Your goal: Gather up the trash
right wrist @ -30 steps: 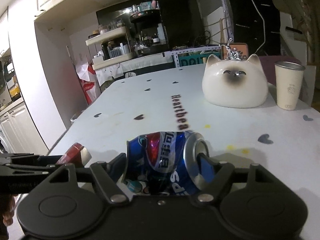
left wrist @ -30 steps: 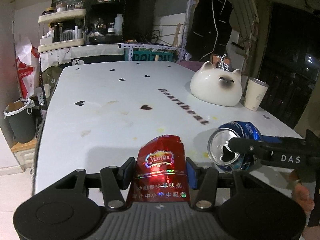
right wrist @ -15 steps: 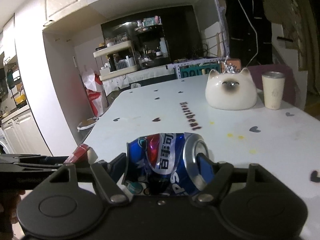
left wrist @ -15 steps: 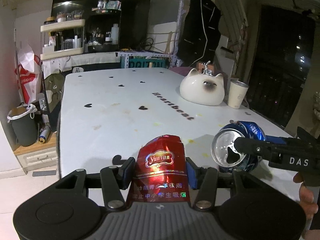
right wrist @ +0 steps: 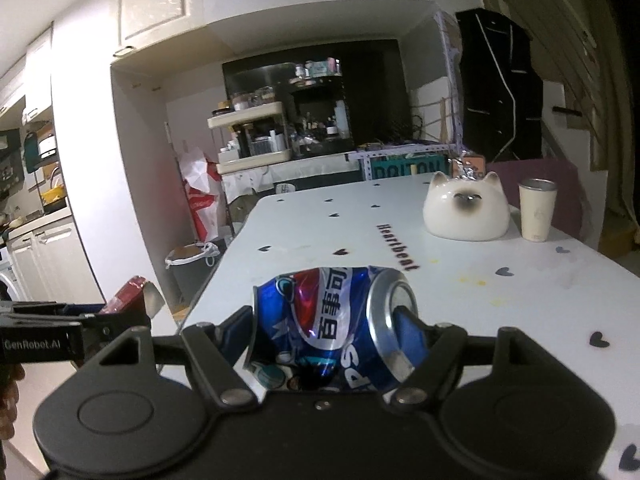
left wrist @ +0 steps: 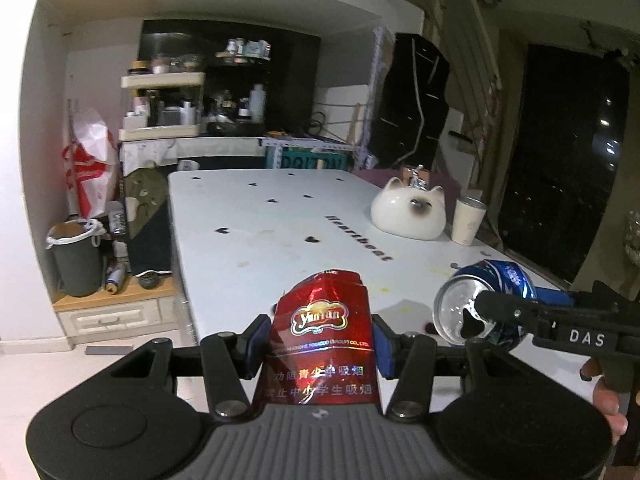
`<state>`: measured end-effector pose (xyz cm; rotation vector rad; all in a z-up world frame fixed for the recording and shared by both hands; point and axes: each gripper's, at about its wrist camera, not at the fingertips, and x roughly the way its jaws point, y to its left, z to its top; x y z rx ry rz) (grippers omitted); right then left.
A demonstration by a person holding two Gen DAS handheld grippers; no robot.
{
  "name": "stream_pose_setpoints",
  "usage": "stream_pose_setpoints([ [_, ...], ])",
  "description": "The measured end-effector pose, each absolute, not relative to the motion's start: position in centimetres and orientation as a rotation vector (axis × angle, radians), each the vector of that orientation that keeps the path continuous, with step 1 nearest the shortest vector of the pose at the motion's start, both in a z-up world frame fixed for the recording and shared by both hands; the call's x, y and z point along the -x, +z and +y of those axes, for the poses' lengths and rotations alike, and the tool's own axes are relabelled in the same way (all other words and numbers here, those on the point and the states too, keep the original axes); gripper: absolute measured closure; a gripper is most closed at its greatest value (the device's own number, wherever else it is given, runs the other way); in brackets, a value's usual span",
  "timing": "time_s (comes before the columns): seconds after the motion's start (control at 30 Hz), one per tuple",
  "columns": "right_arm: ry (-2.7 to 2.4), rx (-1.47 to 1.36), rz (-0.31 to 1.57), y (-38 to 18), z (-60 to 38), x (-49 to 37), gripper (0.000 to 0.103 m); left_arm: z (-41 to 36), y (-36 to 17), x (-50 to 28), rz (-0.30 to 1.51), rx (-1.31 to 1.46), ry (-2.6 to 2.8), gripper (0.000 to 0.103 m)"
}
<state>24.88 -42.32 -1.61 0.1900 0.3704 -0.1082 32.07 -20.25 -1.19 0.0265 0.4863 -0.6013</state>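
Observation:
My left gripper (left wrist: 318, 344) is shut on a crumpled red cigarette pack (left wrist: 322, 336) and holds it above the near end of the white table (left wrist: 260, 240). My right gripper (right wrist: 334, 332) is shut on a dented blue Pepsi can (right wrist: 332, 328), held sideways above the table. The can (left wrist: 486, 304) and right gripper also show at the right of the left wrist view. The red pack (right wrist: 132, 300) and left gripper show at the left of the right wrist view. A grey trash bin (left wrist: 76, 260) with a white liner stands on the floor left of the table, also in the right wrist view (right wrist: 192, 272).
A white cat-shaped ceramic (left wrist: 408, 212) and a cream cup (left wrist: 468, 220) stand on the table's far right side. Shelves with bottles (left wrist: 168, 108) and a red-white bag (left wrist: 90, 168) stand behind. A low wooden step (left wrist: 116, 300) lies under the bin.
Both grippers have pulled back and risen from the table while holding their items. The table and room look farther away, and the floor and bin on the left have come into view.

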Motion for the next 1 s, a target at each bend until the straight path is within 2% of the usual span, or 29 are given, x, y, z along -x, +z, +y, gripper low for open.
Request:
stream_pose_setpoints([
  [0.33,-0.021,-0.182,0.355,-0.5,-36.4,-23.4,0.028,-13.3,-0.6,-29.7,0.468,0.003,-0.506,0.05],
  [0.67,0.122,-0.172,0.395,-1.1,-28.5,-25.8,0.029,-4.8,-1.4,-29.0,0.481,0.038,-0.383,0.05],
  [0.7,0.13,-0.166,0.403,-1.4,-27.6,-26.3,0.069,-4.0,-1.5,-29.1,0.485,0.042,-0.371,0.05],
  [0.73,0.133,-0.181,0.433,-1.7,-27.0,-26.9,0.096,-3.0,-1.8,-29.2,0.492,0.047,-0.357,0.05],
  [0.77,0.13,-0.215,0.463,-2.1,-26.7,-27.6,0.089,-2.4,-2.1,-29.4,0.501,0.053,-0.344,0.05],
  [1.0,0.198,-0.161,0.574,-5.4,-23.4,-29.2,0.09,4.3,-7.4,-30.7,0.625,0.105,-0.239,0.05],
])
